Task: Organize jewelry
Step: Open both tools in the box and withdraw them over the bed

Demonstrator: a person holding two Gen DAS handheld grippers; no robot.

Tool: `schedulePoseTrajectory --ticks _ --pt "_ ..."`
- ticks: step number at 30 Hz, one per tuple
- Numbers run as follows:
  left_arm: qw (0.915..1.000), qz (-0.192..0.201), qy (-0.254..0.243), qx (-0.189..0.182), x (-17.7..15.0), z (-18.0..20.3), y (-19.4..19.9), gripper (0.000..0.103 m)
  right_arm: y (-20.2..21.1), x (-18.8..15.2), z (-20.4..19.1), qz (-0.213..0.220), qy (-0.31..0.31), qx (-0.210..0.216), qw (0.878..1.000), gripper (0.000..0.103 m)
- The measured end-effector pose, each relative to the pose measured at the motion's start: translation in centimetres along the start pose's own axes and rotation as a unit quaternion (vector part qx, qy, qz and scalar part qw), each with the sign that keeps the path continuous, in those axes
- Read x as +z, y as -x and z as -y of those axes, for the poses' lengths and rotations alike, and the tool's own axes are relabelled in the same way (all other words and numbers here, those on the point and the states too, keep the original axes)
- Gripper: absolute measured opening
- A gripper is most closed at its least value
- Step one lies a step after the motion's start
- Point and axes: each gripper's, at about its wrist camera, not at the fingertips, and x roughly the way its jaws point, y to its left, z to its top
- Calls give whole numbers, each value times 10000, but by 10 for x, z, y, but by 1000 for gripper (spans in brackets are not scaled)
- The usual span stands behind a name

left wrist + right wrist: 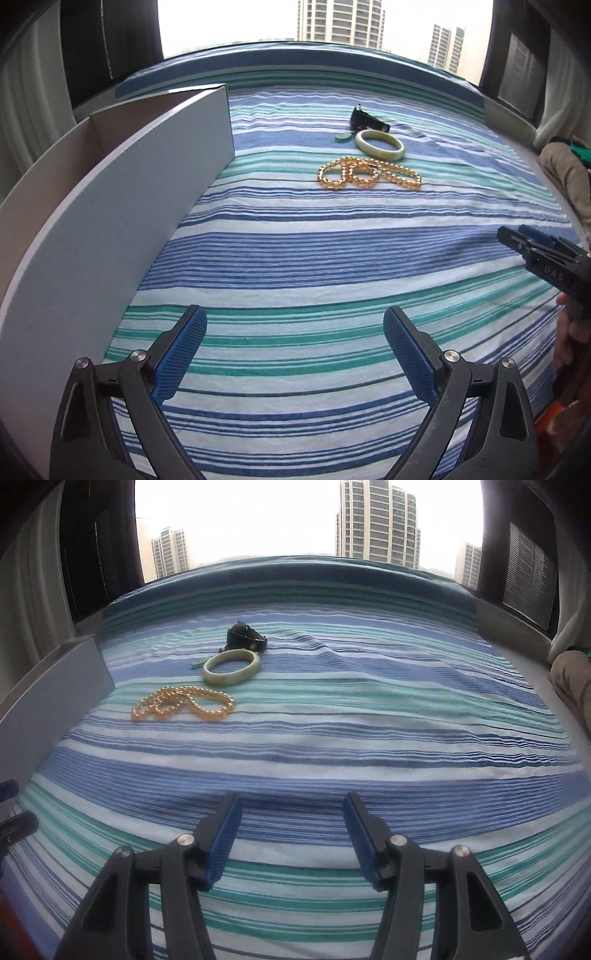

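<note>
Nearest the camera in the left wrist view, the left gripper (293, 354) has its blue pads spread wide with only striped sheet between them. In the right wrist view the right gripper (291, 838) stands about half open, also holding nothing. Both hang over the near part of the bed (369, 738), well short of the jewelry.

The jewelry lies farther out, in a loose cluster. From the left gripper it is ahead and a little to the right; from the right gripper it is ahead and to the left. First comes the gold bead necklace (367, 173), heaped in loops whose long axis runs left to right across the stripes. Just beyond it lies the pale green bangle (379, 144), flat on the sheet, and beyond that a dark watch-like piece (367, 119), with a small green pendant (341, 138) just left of the bangle.

The grey box (110, 206) stands along the left edge, its open top facing up and its far corner near the necklace. The left gripper sits beside that wall, so it looks the handier one for dropping pieces in. Open sheet lies right of the cluster and between it and both grippers, with a soft ridge in the fabric to the right. The bed's far edge runs under the window (258, 517), well beyond the jewelry.
</note>
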Motion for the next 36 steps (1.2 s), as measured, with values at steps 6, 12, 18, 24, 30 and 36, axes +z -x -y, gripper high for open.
schedulePoseTrajectory --ticks 6,12,18,24,30,36 --pt "9997 95 218 -25 -1 -14 -20 97 -10 -4 4 -118 -189 24 9997 58" --pt "9996 -52 267 -115 -6 -13 -32 97 -17 -7 4 -262 -256 33 9993 58" --pt "9997 -73 222 60 -7 -8 -37 98 -19 -7 2 -322 -256 21 9992 64" --pt "9997 -61 190 111 -8 -7 -38 99 -23 -8 -7 -416 -37 -46 9991 75" --pt "9998 -136 98 102 -7 -4 -40 102 -24 -9 -9 -451 36 -72 9990 79" --pt "9988 -435 110 -194 -5 -3 -34 102 -24 -9 -10 -458 47 -80 9989 80"
